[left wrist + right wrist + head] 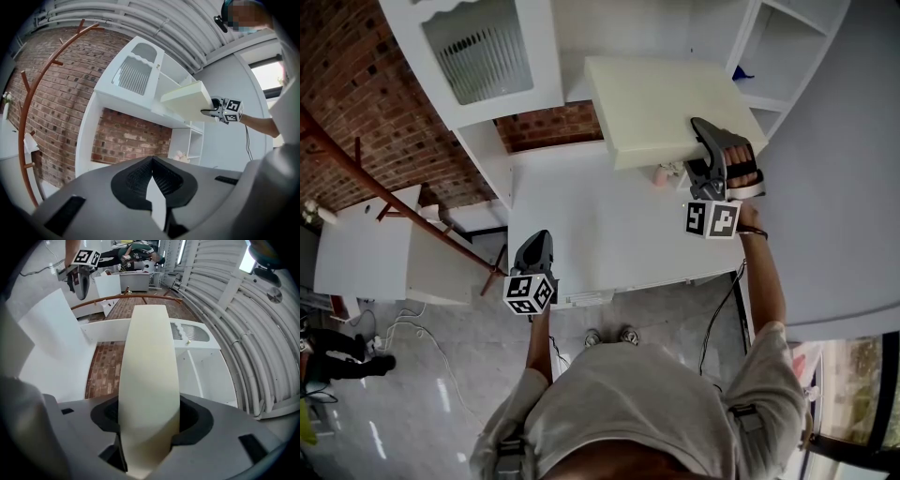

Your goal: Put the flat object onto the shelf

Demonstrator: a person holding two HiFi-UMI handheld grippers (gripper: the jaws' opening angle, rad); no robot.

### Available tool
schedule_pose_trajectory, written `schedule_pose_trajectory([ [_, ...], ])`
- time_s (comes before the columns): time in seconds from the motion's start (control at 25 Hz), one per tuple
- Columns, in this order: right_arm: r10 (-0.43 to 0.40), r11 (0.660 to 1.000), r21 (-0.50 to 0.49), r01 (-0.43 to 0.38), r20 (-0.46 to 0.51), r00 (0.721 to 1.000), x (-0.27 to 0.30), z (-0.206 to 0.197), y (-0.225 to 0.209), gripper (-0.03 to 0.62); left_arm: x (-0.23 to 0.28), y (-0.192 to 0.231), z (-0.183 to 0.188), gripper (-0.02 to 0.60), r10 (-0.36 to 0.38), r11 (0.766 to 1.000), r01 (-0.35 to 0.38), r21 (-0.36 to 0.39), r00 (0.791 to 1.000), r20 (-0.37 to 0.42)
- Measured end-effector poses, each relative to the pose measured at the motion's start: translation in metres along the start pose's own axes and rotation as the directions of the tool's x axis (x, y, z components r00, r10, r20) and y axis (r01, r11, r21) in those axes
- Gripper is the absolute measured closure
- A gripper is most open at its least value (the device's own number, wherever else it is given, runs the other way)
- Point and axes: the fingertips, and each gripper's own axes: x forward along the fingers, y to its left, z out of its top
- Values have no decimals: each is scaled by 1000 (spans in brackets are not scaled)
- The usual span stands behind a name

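Up at the right end of the white shelving unit [89,136], the cream board [656,103] hangs in the air, clear of every ledge and slightly tilted; the right gripper [708,148] has its jaws clamped on the board's right edge, so the whole slab sticks out to the left of the hand; that edge hold looks chosen so the free end can go in first while the gripper stays outside the opening. From the right gripper view the board runs straight out between the pads toward the unit, so it seems lined up for a shelf, not yet resting on one. Down at the near left, the left gripper [536,248] is held level with its jaws pressed together on nothing, apparently kept back out of the way. Beside the board, the ribbed-glass door [478,42] closes off the upper left of the unit, so only the open compartments [787,47] on the right and the middle ledge are free; a small pinkish object [661,175] sits just under the board's near edge, too small to name; a brick wall [356,84] shows behind, and a rust-red coat stand [21,140] stands well off to the left.
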Motion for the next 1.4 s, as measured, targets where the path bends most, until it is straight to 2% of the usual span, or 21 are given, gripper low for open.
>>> schedule_pose_trajectory([
  [0.44, 90, 995, -43, -92, -36, 995, 34, -7, 30, 313, -8, 11, -1, 569, 31, 999, -31, -10, 1000, 2],
  [1.4, 121, 991, -57, -124, -54, 991, 95, -11, 48, 310, -8, 17, -3, 569, 50, 999, -50, -18, 999, -3],
])
